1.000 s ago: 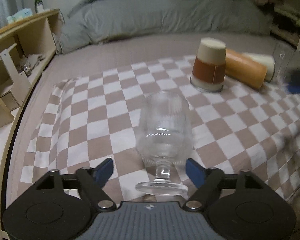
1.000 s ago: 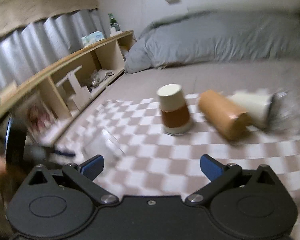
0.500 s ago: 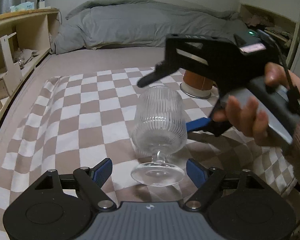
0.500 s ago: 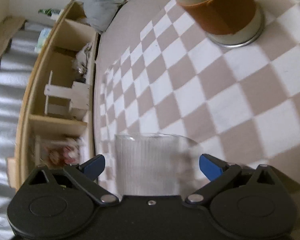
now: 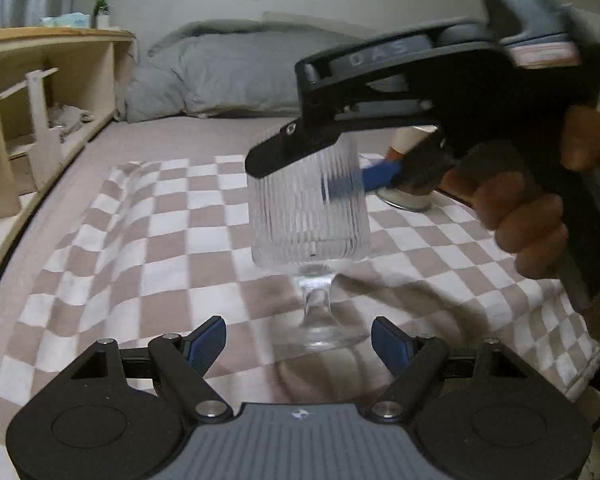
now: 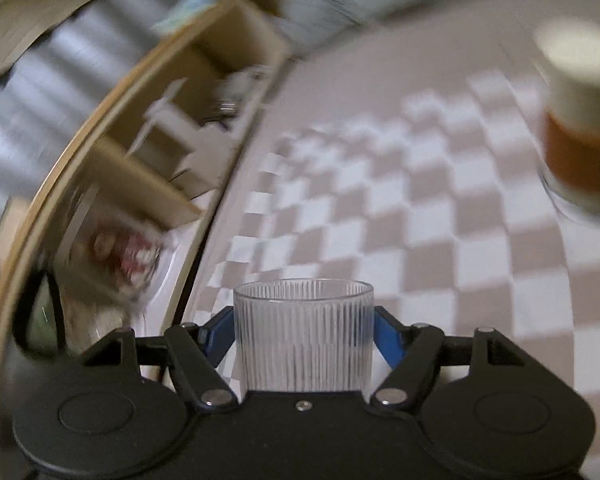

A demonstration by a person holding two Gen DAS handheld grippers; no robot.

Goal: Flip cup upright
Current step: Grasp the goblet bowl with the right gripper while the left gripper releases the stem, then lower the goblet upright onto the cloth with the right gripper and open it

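Note:
A ribbed clear stemmed glass (image 5: 310,216) stands upright, its foot close to the checkered cloth (image 5: 140,240); I cannot tell if it touches. My right gripper (image 6: 303,338) is shut on the glass bowl (image 6: 303,344), coming from the right in the left wrist view (image 5: 340,184). My left gripper (image 5: 299,344) is open and empty, its blue fingertips either side of the glass foot, not touching.
An upside-down brown and cream cup (image 6: 582,120) stands on the cloth to the far right. A wooden shelf unit (image 5: 40,92) runs along the left. Grey bedding (image 5: 220,72) lies at the back.
My right gripper closed on the glass bowl and the glass rose and came nearer the left gripper. The left gripper stayed open.

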